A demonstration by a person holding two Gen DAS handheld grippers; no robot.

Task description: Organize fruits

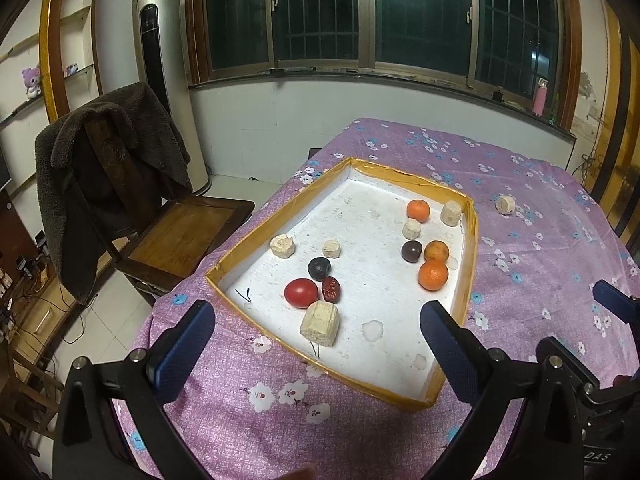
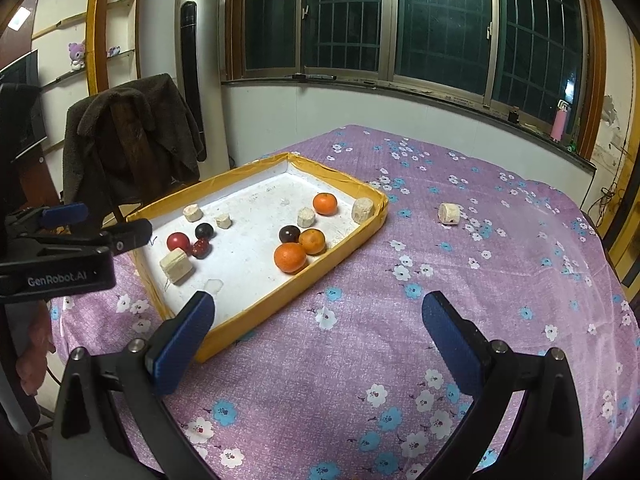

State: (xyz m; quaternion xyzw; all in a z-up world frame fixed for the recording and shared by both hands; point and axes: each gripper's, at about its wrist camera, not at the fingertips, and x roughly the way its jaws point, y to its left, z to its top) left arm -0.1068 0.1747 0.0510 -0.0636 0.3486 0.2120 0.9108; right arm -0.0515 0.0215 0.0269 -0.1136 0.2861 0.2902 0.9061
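Already your fruits sit in the yellow-rimmed tray (image 1: 224, 264): three oranges (image 1: 433, 275) at its right, a red tomato (image 1: 301, 293) near left, beside what may be a jujube (image 1: 331, 289). Your left gripper (image 1: 316, 322) and right gripper (image 2: 318, 314) are both spread, empty.

Home rm: floral tablecloth (image 2: 400, 320), coat on chair (image 1: 120, 152), plush toy (image 2: 77, 55) on shelf.

Counted: three round orange tangerines (image 1: 433, 275), two dark round plums (image 1: 319, 268), six pale cylindrical corn-cob chunks (image 1: 320, 323), one glossy red tomato (image 1: 301, 293), one wrinkled red date (image 1: 331, 289).
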